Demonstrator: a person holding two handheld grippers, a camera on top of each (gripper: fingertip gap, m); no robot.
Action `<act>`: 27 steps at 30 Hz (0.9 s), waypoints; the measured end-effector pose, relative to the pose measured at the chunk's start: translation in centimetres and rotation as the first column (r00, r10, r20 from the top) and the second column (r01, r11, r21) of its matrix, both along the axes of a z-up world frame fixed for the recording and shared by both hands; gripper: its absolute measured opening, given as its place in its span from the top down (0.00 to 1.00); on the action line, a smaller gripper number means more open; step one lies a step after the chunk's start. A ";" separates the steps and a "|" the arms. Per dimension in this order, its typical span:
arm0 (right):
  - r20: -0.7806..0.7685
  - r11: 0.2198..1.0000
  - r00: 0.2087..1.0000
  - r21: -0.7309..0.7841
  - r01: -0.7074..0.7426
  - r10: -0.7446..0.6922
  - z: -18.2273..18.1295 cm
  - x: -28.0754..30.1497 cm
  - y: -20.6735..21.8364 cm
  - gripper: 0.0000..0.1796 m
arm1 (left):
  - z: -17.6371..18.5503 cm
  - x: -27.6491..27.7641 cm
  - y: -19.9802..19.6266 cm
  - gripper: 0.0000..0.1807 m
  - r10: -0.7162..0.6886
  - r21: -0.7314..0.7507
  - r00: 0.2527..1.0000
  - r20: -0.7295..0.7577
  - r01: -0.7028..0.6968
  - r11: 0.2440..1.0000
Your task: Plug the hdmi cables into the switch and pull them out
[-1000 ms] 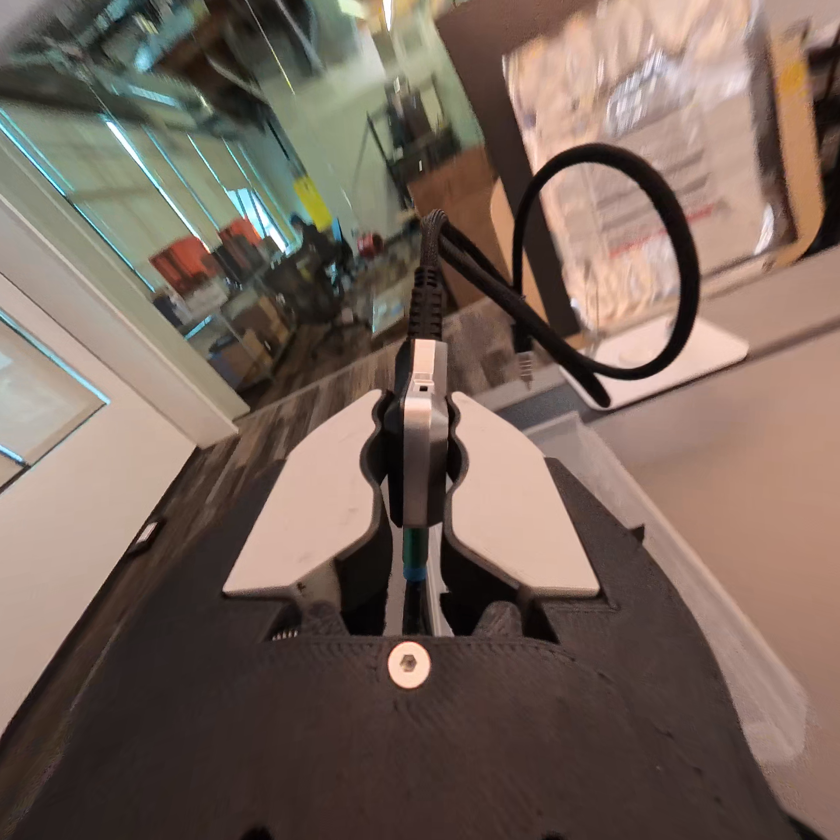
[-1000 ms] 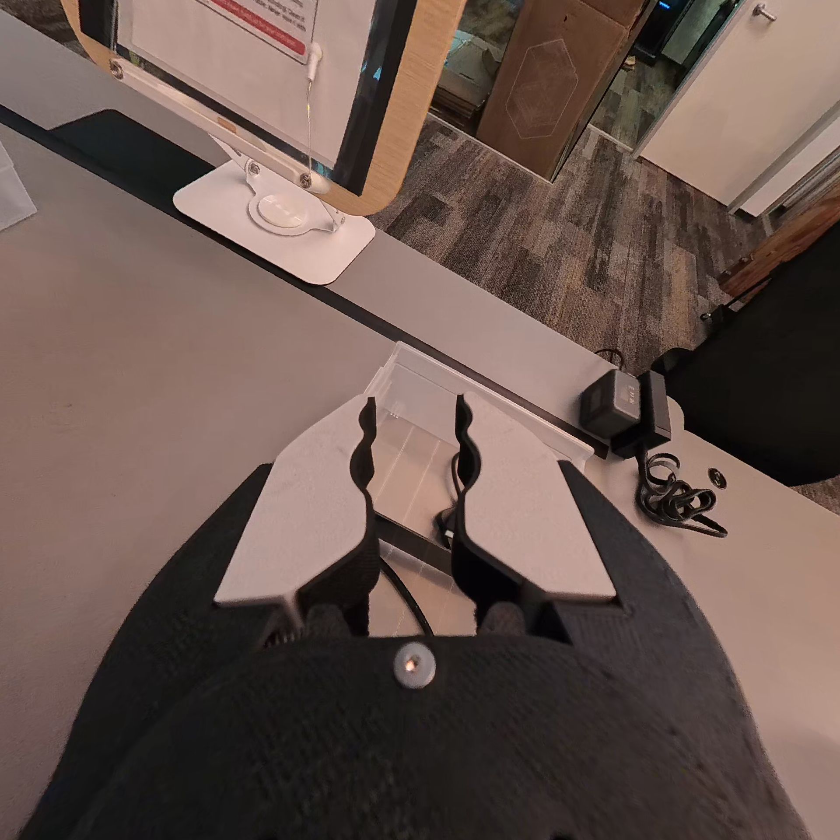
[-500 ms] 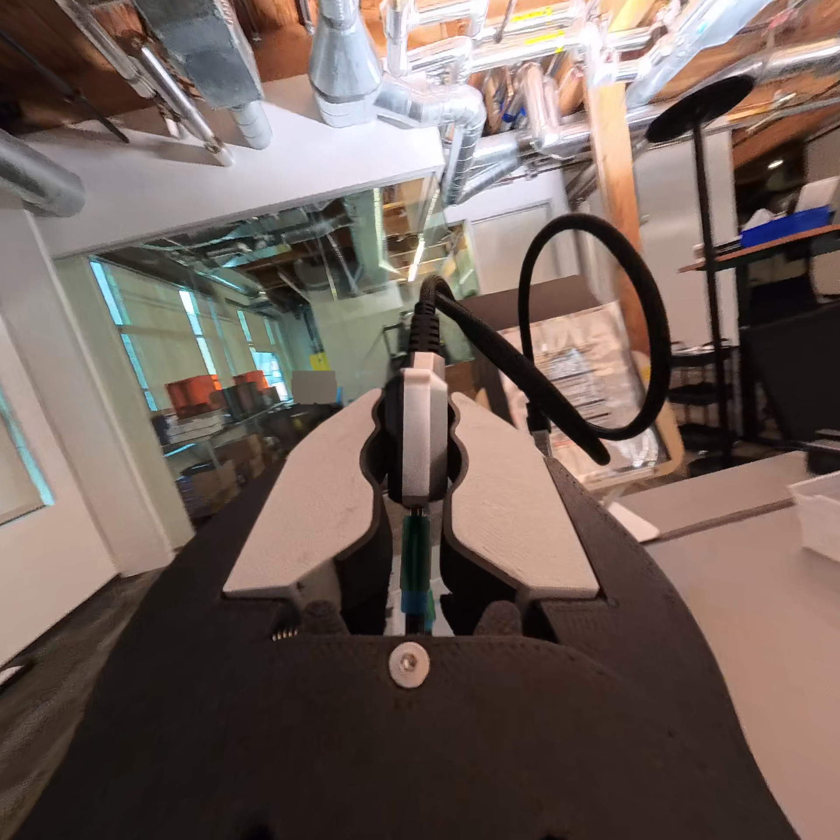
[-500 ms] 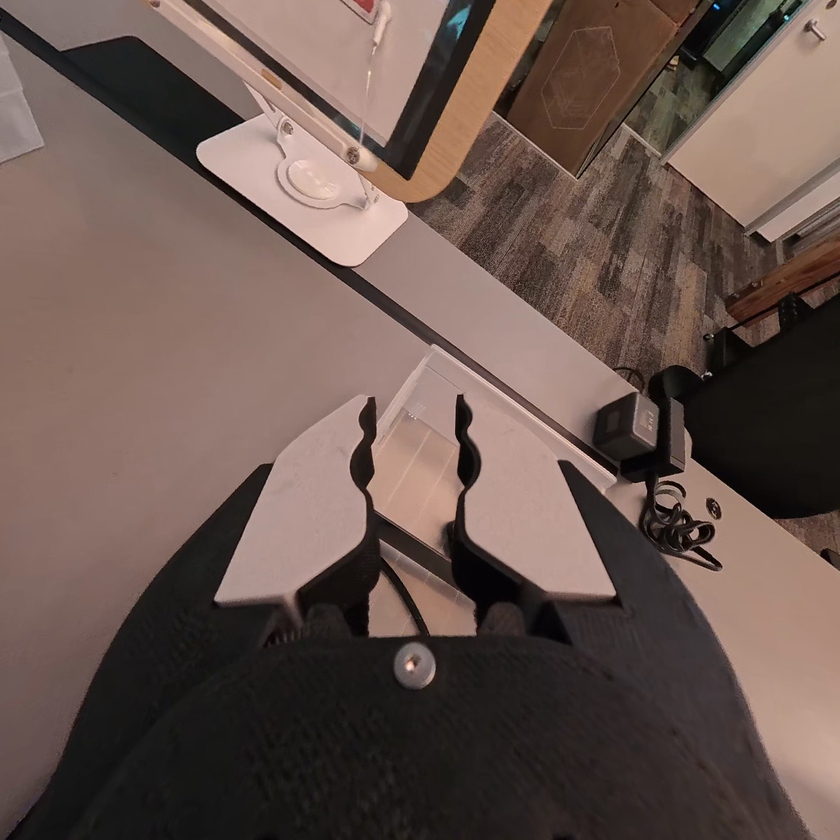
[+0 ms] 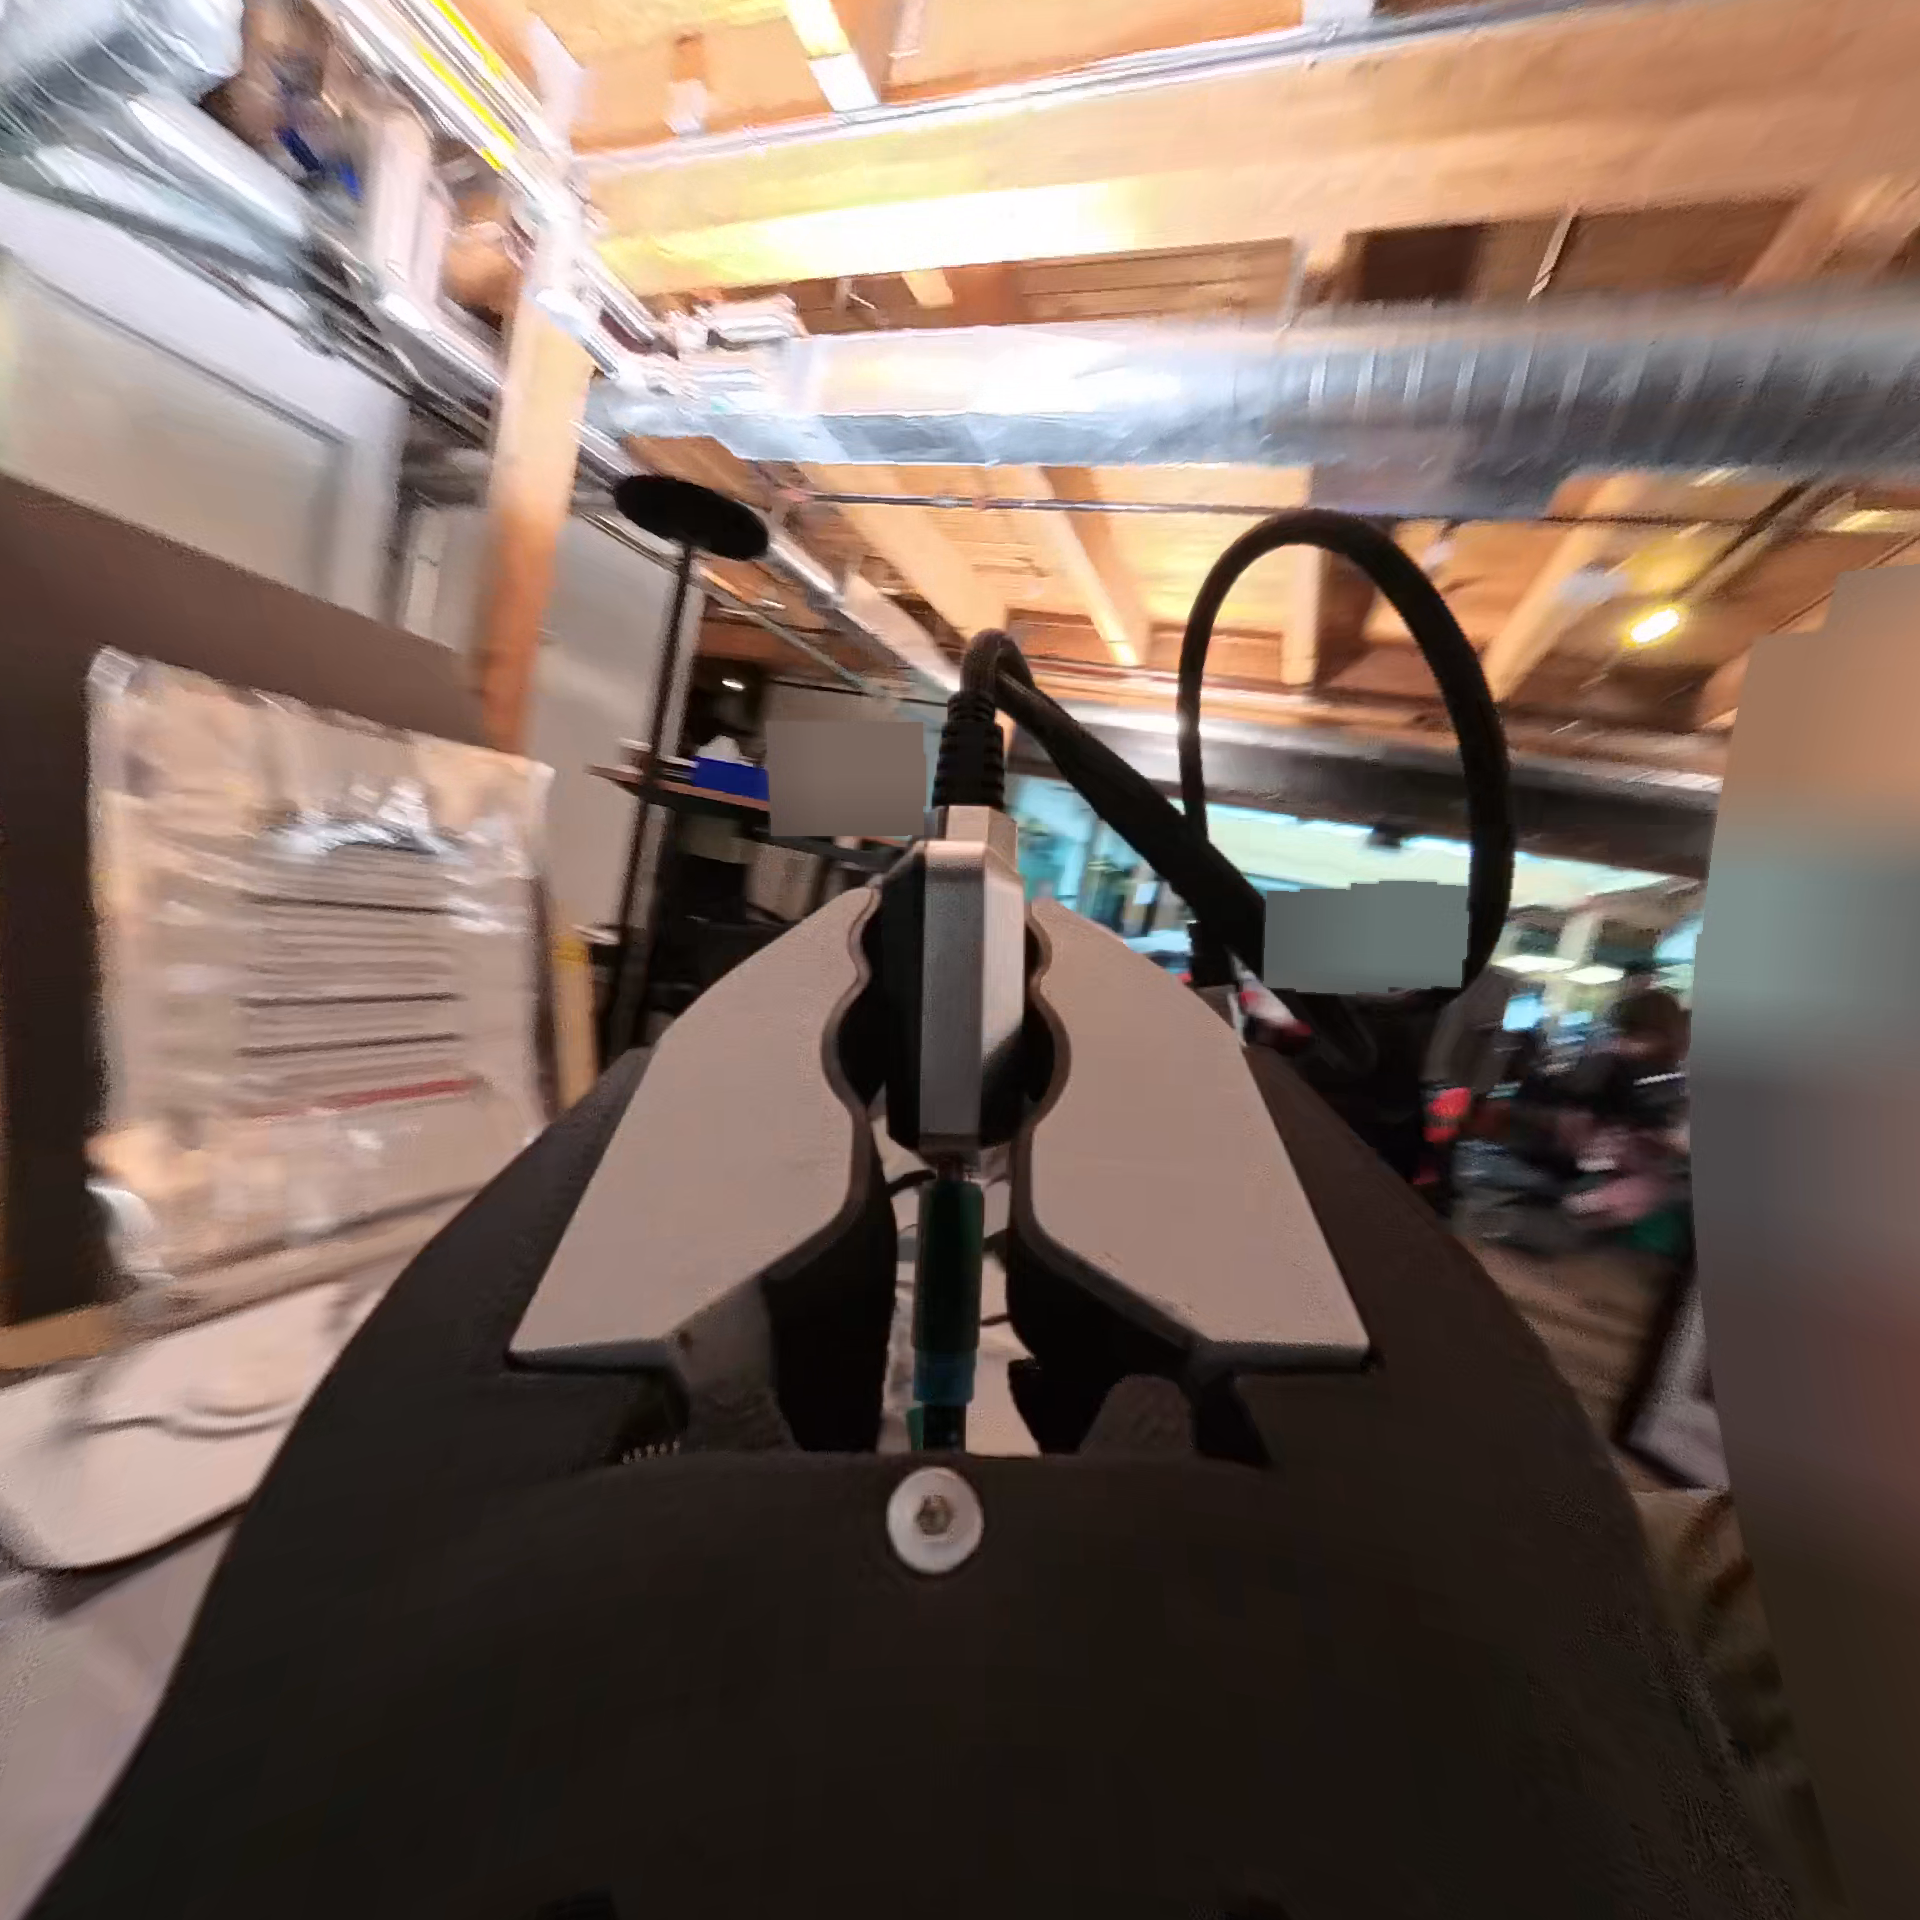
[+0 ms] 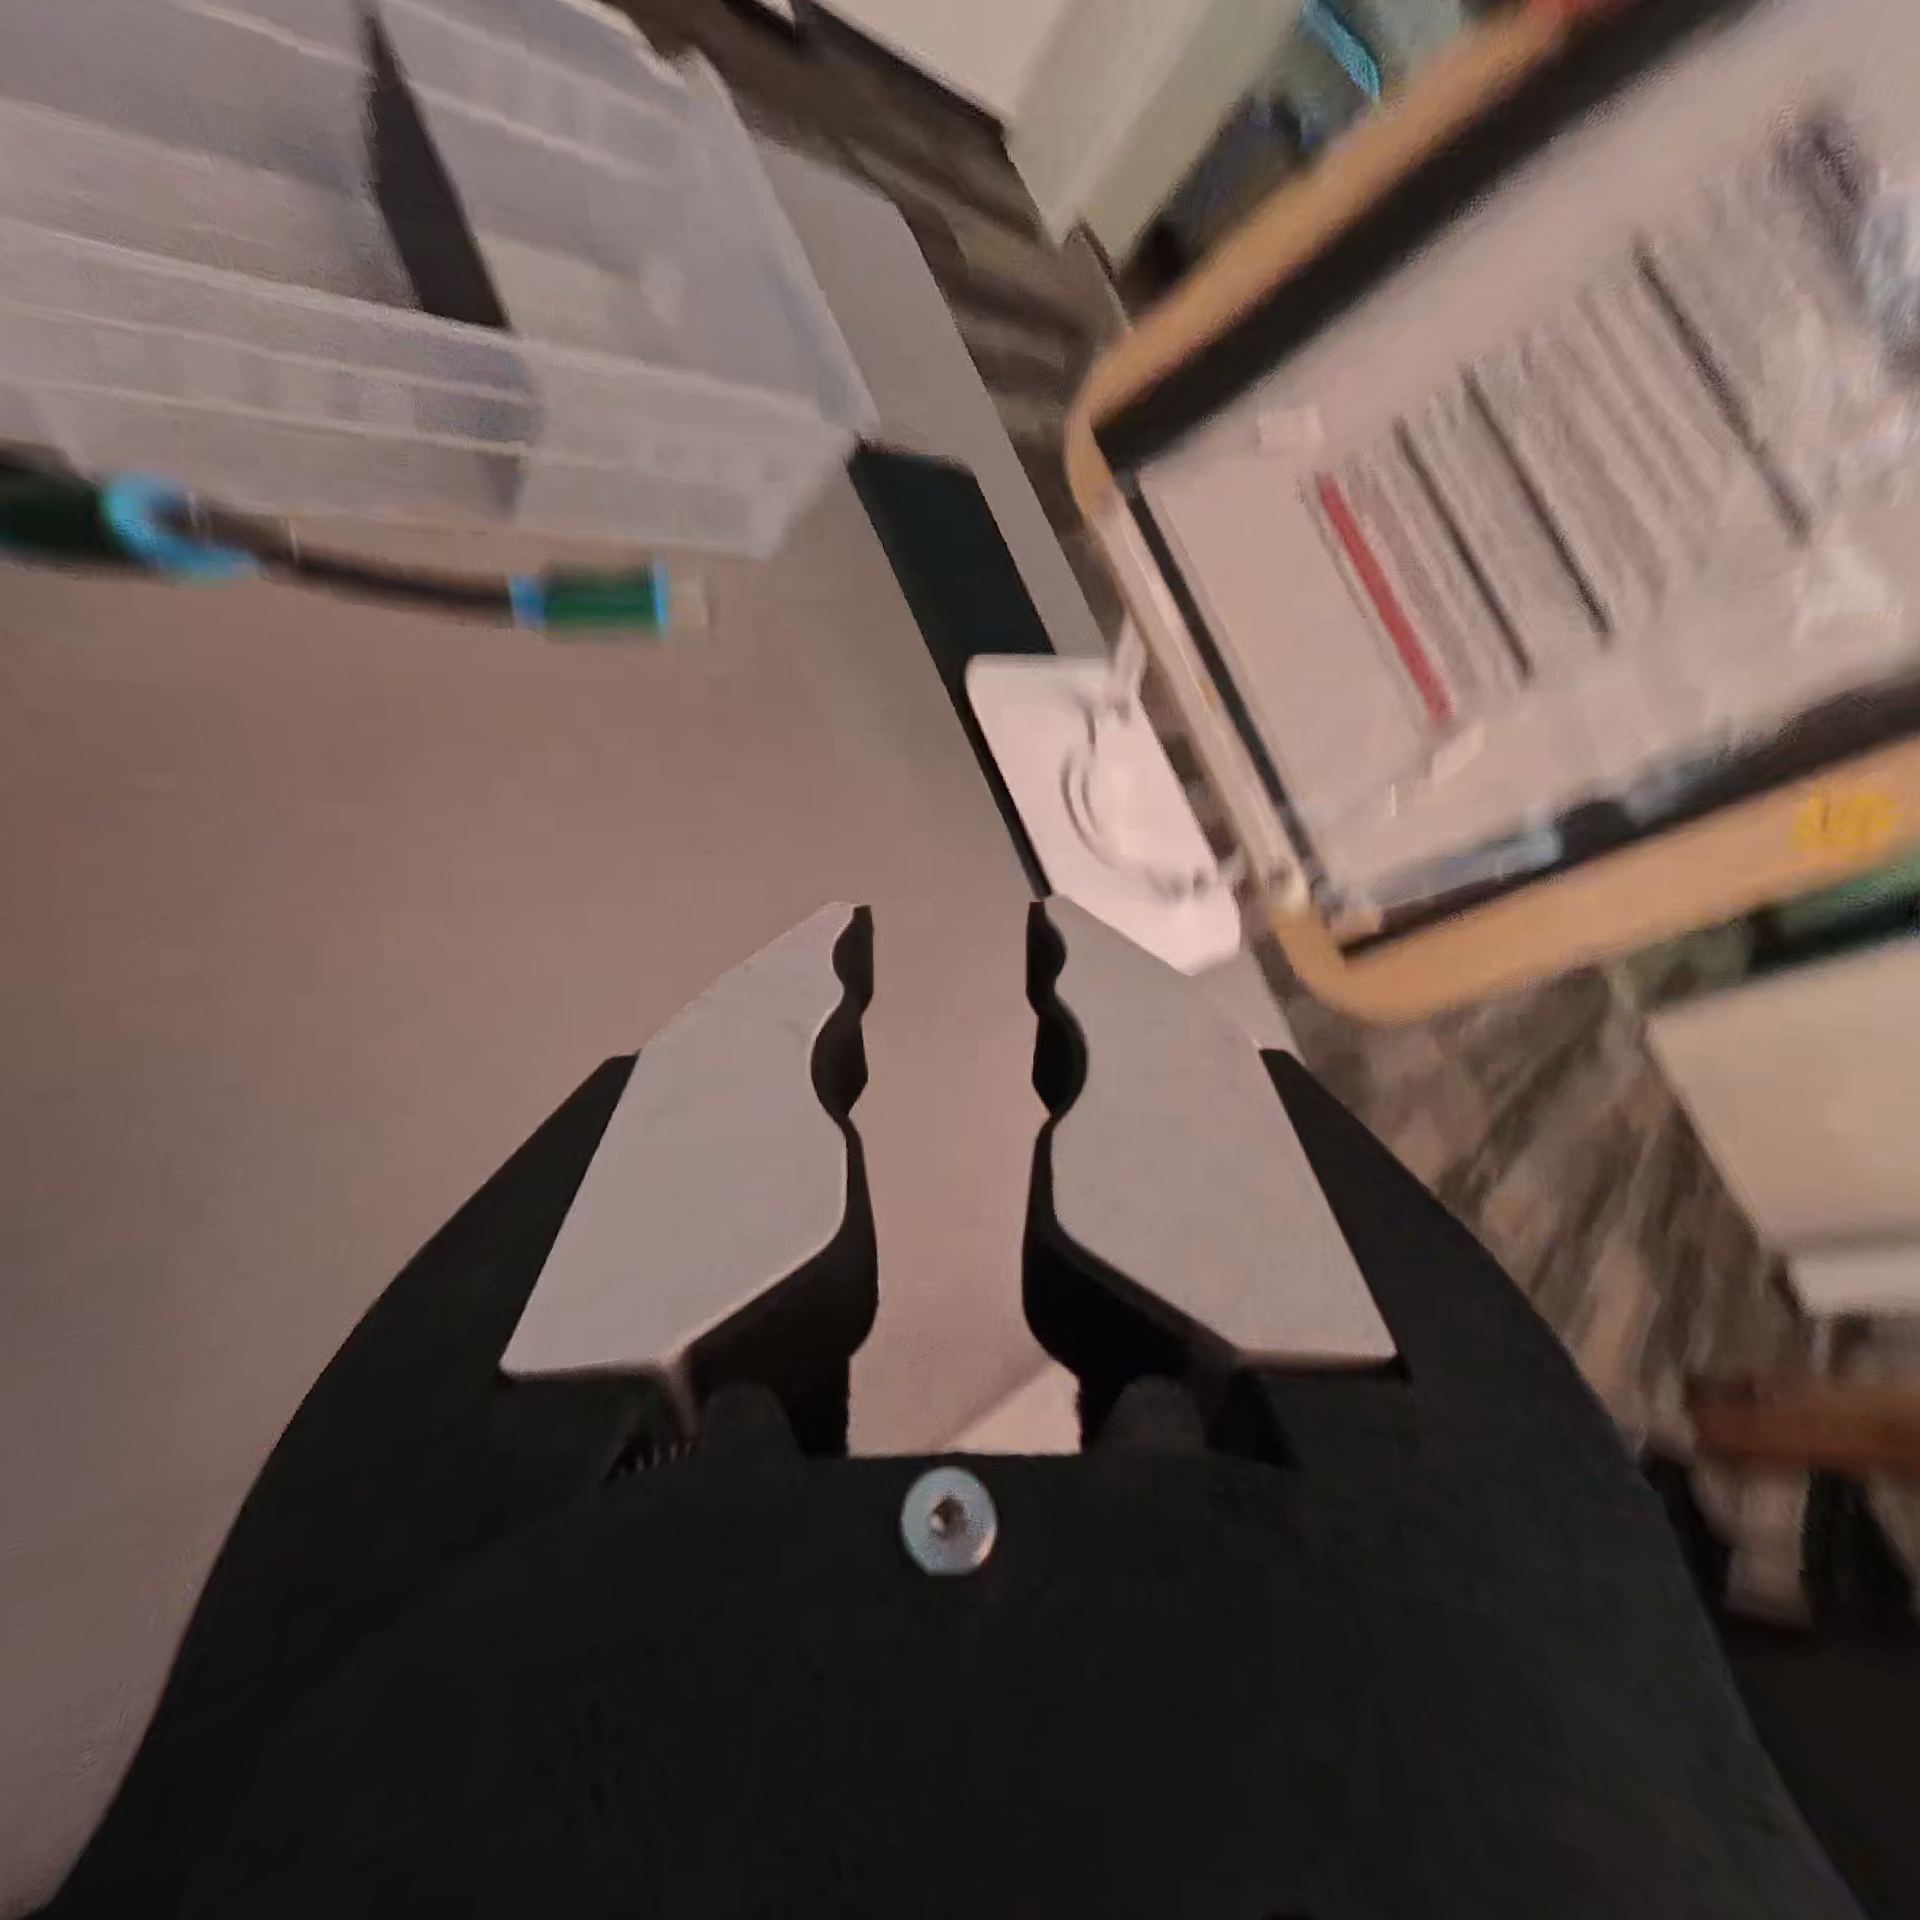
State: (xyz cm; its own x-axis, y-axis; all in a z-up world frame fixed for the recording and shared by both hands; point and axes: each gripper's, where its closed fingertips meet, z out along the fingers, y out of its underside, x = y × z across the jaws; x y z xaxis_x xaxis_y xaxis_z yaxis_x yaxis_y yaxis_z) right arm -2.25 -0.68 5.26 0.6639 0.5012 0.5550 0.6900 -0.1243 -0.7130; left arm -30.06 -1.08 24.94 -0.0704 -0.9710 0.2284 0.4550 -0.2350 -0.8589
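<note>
My left gripper [image 5: 951, 914] is shut on a silver HDMI switch [image 5: 951, 997], held on edge and raised toward the ceiling. A black braided cable [image 5: 1455, 727] leaves the switch's far end and loops to the right. A green plug [image 5: 943, 1278] with a blue band sits in the switch's near end, between my fingers. My right gripper [image 6: 948, 920] is open and empty above the grey table [image 6: 416, 935]. Another green-ended cable [image 6: 587, 603] with blue bands lies on the table, ahead and to the left of the right gripper.
A clear plastic box [image 6: 416, 343] stands just behind the loose green cable. A framed sign [image 6: 1558, 520] on a white base [image 6: 1101, 810] stands at the table's far edge; it also shows in the left wrist view [image 5: 312, 935]. Both views are motion-blurred.
My left gripper has tilted upward and swung round with the switch still in it. My right gripper has swung away from the clear tray and adapter toward the loose green cable, jaws still open.
</note>
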 end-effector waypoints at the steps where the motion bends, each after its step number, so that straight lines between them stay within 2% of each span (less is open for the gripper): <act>1: 0.023 0.996 0.998 0.058 -0.067 0.066 0.4 -1.9 0.0 0.84 | -0.4 1.0 0.1 0.88 -0.063 -0.039 0.998 0.004 0.063 0.997; 4: 0.094 0.924 0.972 0.304 -0.232 0.214 2.8 -6.8 -0.7 0.84 | -2.3 4.6 0.5 0.88 -0.221 -0.153 0.975 -0.014 0.217 0.964; 7: 0.147 0.788 0.970 0.565 -0.244 0.195 6.1 -8.7 -2.1 0.85 | -4.6 8.1 0.7 0.89 -0.309 -0.231 0.949 -0.063 0.288 0.929; 9: 0.215 0.672 0.956 0.680 -0.294 0.200 7.0 -9.9 -3.6 0.82 | -6.1 10.2 0.7 0.89 -0.330 -0.267 0.938 -0.106 0.293 0.918; 12: 0.412 0.494 0.910 0.781 -0.381 0.050 6.8 -10.9 -4.6 0.76 | -8.0 12.6 0.6 0.89 -0.360 -0.321 0.922 -0.141 0.301 0.898; 15: 0.484 0.407 0.868 0.820 -0.404 -0.113 6.5 -11.4 -4.3 0.71 | -9.5 14.3 0.4 0.89 -0.412 -0.397 0.902 -0.128 0.334 0.855; 17: 0.486 0.386 0.858 0.833 -0.396 -0.166 6.6 -11.4 -4.0 0.71 | -10.4 15.2 0.4 0.88 -0.441 -0.448 0.890 -0.115 0.350 0.823; 21: 0.547 0.416 0.800 0.805 -0.423 -0.244 5.6 -11.0 -2.8 0.72 | -11.9 16.6 0.3 0.88 -0.514 -0.552 0.855 -0.061 0.400 0.732; 25: 0.608 0.444 0.741 0.769 -0.460 -0.286 4.4 -11.3 -2.1 0.79 | -13.8 18.1 0.1 0.88 -0.542 -0.641 0.840 -0.032 0.399 0.656; 27: 0.647 0.486 0.701 0.736 -0.472 -0.299 3.3 -11.2 -1.5 0.85 | -14.5 18.6 0.2 0.88 -0.551 -0.679 0.835 -0.009 0.399 0.616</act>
State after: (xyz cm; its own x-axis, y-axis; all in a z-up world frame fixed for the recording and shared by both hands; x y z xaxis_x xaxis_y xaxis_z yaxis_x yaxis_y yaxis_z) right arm -13.44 -2.23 8.57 -0.0673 -0.4111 0.9091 0.9235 0.3192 0.2127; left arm -11.41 -0.92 10.45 -0.3597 -0.4310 0.8275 -0.0401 -0.8789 -0.4752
